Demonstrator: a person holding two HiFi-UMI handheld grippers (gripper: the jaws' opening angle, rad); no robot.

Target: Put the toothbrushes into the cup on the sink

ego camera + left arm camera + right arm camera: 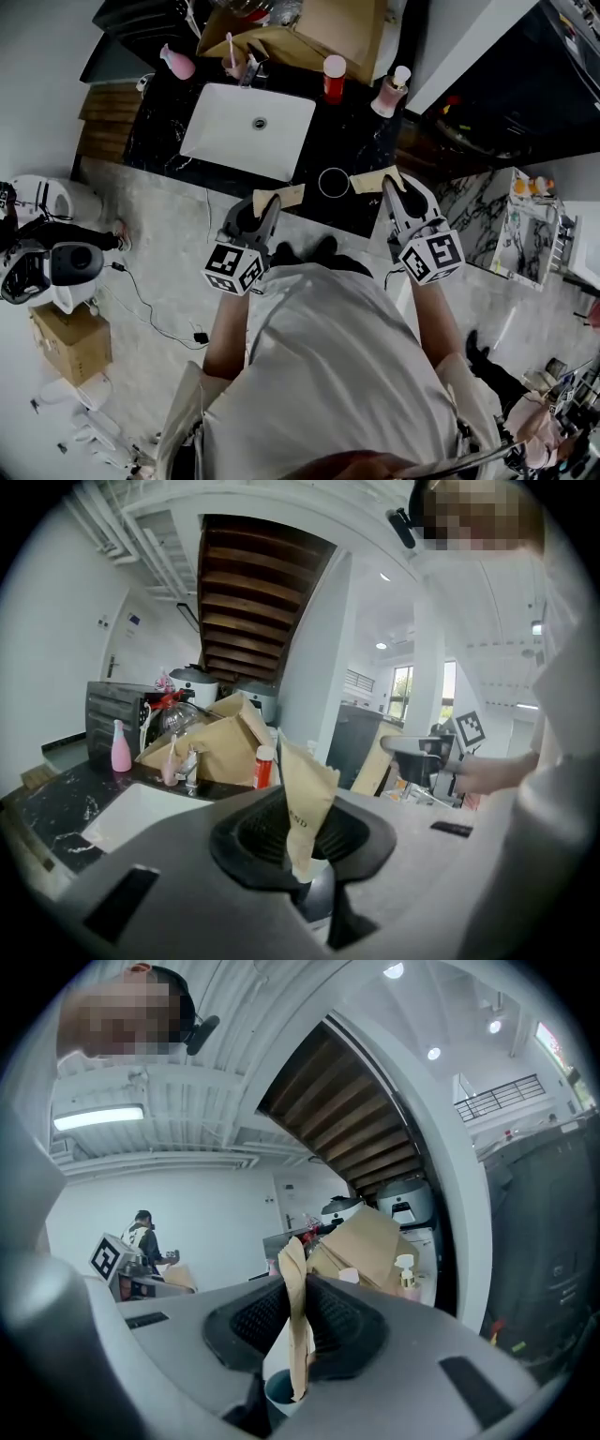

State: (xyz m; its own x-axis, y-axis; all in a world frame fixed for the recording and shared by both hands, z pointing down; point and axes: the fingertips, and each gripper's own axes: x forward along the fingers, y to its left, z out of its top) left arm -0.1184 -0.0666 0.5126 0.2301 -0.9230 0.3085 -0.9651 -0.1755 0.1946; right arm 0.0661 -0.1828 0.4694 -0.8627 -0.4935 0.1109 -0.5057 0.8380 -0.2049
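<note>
Left gripper (pixel 272 202) (pixel 302 841): jaws clamped on a tan paper packet (pixel 281 198) (pixel 305 799), held upright above the front edge of the black marble counter (pixel 366 141).
Right gripper (pixel 392 180) (pixel 298 1335): jaws closed on a second tan paper packet (pixel 370 182) (pixel 297 1316), just right of the cup.
Cup (pixel 320 184) (pixel 277 1393): round and open-topped, standing on the counter between the two packets, beside the front right corner of the white basin (pixel 248 129).
Behind the basin: pink bottle (pixel 178 62), red bottle (pixel 334 79), pump bottle (pixel 391 92), cardboard box (pixel 309 33).
</note>
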